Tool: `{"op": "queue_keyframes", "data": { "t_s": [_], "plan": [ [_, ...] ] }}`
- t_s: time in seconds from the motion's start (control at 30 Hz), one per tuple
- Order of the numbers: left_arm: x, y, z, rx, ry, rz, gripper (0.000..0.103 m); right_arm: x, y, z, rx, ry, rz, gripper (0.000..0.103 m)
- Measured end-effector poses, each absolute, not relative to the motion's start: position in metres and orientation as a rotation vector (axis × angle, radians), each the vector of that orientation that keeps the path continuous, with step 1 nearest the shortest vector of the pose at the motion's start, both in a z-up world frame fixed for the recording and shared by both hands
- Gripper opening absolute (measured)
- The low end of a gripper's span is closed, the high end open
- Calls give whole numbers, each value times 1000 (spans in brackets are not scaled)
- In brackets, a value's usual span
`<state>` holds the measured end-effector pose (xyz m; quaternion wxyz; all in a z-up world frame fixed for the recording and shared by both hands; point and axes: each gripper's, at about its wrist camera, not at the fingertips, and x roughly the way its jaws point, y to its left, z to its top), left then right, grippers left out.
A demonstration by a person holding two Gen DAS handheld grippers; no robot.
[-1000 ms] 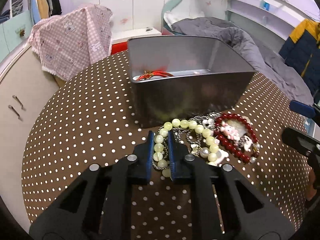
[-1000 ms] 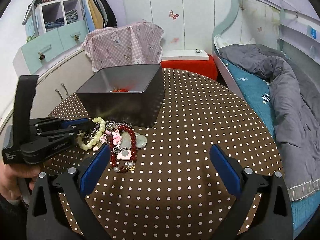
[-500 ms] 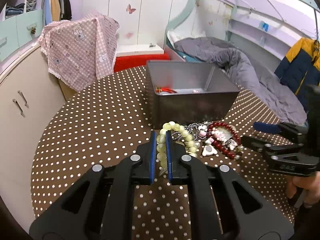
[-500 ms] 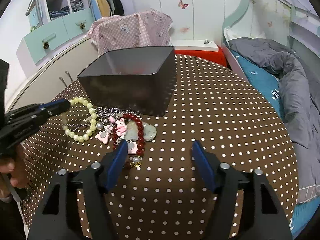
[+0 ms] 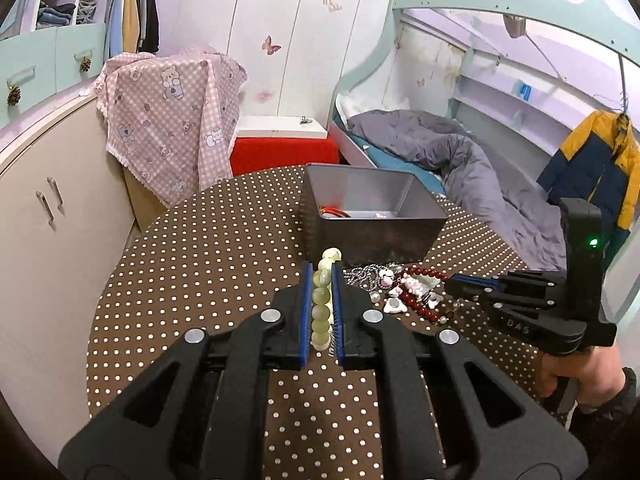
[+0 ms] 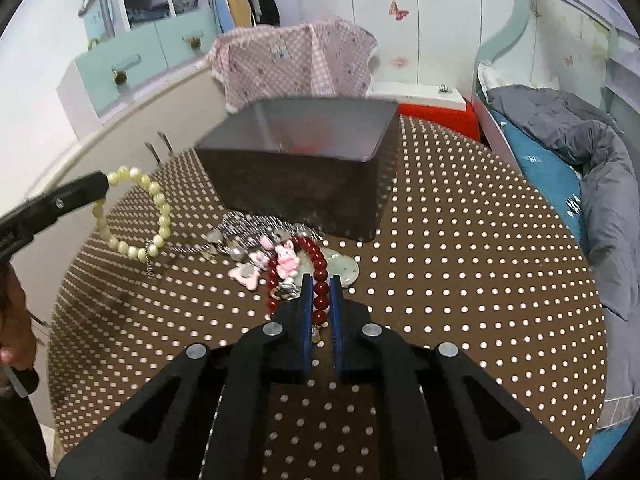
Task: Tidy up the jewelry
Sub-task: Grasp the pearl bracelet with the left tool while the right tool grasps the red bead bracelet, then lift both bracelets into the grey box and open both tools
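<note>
Pale-green bead bracelet (image 5: 322, 300) pinched in my left gripper (image 5: 321, 280); right gripper (image 6: 320, 284) clamps red bracelet (image 6: 318, 268); lift slowly, untangling, toward tin (image 5: 424, 236).

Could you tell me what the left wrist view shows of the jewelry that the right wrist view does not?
Only the left wrist view shows the left gripper shut on the pale green bracelet from behind, and a yellow-and-navy jacket.

Only the right wrist view shows the bracelet's whole loop hanging off the table, and the right gripper shut on the red bead bracelet.

Both show the metal box and the jewelry pile.
</note>
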<state>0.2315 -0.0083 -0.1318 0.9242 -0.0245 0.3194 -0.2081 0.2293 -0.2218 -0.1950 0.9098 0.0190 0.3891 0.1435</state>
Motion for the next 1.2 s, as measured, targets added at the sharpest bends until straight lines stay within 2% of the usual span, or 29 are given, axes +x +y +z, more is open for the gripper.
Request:
{"op": "queue_keyframes", "data": {
  "t_s": [0.7, 1.03, 1.2],
  "plan": [
    [207, -6, -86, -59, 550, -463, 9, 195, -238, -111, 103, 634, 399, 7],
    [256, -26, -54, -71, 543, -480, 9, 234, -224, -55, 59, 548, 407, 7],
    [289, -44, -48, -72, 572, -479, 10, 273, -219, -48, 59, 560, 396, 7]
  ]
}}
